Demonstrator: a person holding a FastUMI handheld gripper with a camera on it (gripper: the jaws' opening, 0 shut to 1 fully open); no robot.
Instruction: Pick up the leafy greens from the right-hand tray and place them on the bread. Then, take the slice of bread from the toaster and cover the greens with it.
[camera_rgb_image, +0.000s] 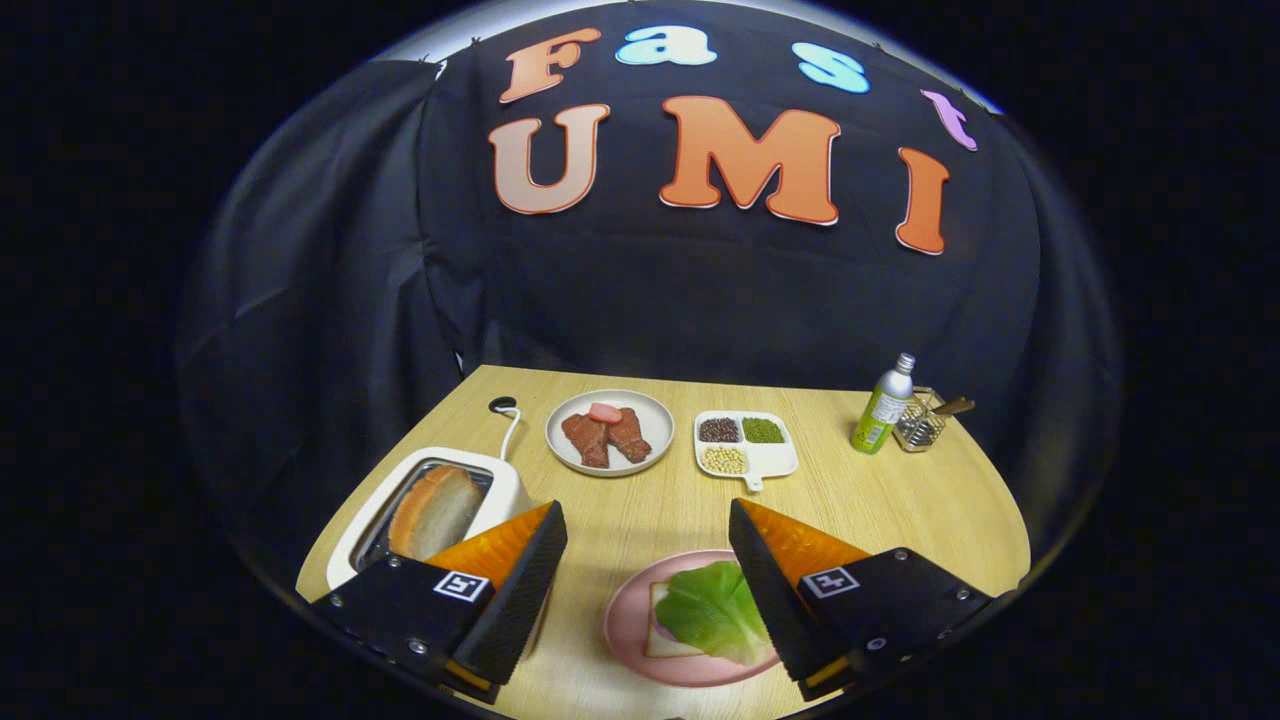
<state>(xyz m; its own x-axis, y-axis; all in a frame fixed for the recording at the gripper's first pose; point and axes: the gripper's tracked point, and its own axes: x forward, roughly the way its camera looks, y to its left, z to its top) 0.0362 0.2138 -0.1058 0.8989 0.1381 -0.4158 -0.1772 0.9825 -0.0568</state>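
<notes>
A green leaf (712, 610) lies on a slice of bread (662, 640) on a pink plate (630, 640), close beside my right finger and partly hidden by it. My gripper (648, 520) is open, held above the wooden table with nothing between its fingers. To the left stands a white toaster (505, 490) with a slice of bread (435, 512) upright in its slot, just beyond my left finger.
Further back on the table (900, 500) are a white plate (655, 420) with pieces of meat, a divided white dish (775, 462) with beans, a green bottle (882, 406) and a wire rack (922, 420). The toaster's cord (510, 425) runs toward the back.
</notes>
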